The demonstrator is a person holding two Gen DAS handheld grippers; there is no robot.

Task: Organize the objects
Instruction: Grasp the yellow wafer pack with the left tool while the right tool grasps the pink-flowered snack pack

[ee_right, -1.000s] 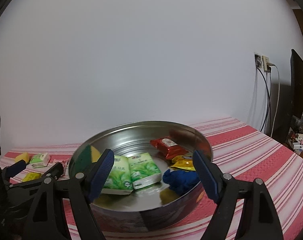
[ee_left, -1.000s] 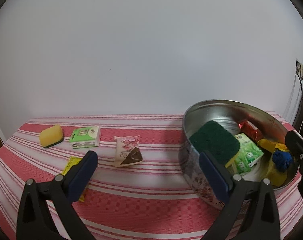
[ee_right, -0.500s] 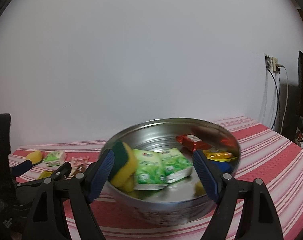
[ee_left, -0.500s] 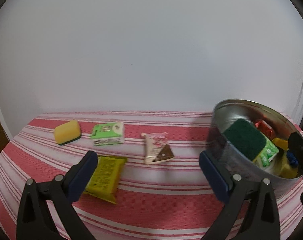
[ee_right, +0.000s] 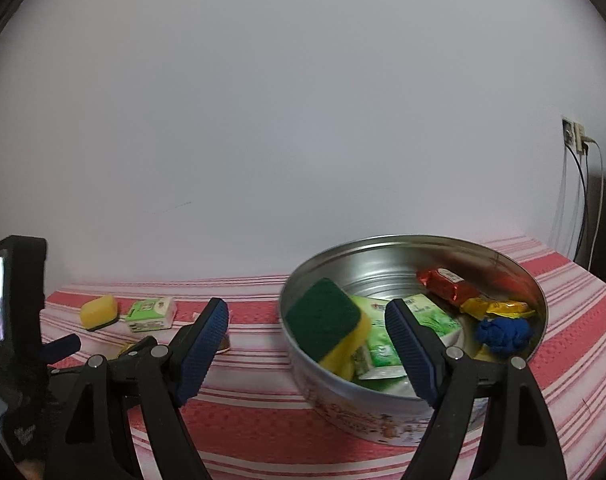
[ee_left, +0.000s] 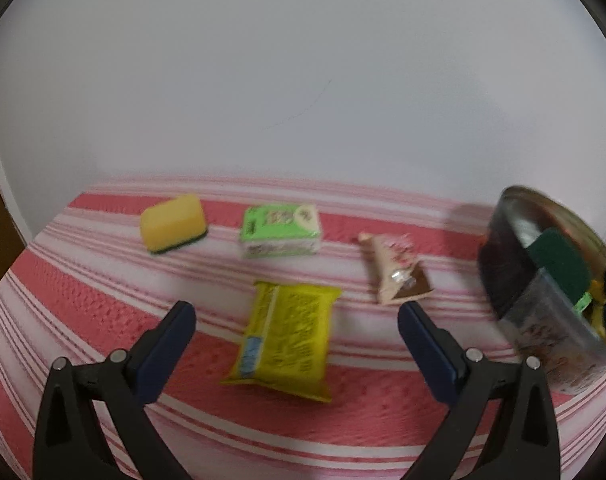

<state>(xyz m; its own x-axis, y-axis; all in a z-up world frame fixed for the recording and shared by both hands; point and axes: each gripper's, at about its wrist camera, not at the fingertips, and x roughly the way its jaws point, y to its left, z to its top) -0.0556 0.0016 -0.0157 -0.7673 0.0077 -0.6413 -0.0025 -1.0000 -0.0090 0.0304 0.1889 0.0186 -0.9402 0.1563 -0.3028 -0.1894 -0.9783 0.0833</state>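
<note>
Your left gripper (ee_left: 295,316) is open and holds nothing; the yellow packet (ee_left: 287,340) lies flat on the striped tabletop (ee_left: 103,300) between its fingers. Behind it you see a yellow sponge (ee_left: 173,224), a green tissue pack (ee_left: 281,230) and a pink wrapper (ee_left: 397,268), all apart. Your right gripper (ee_right: 307,320) is open too, before the metal tin (ee_right: 383,412), which holds a green sponge (ee_right: 323,316) and packets

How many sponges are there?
2. One yellow sponge lies on the striped cloth; another sponge, green side up, leans inside the metal tin. More may be hidden.
</note>
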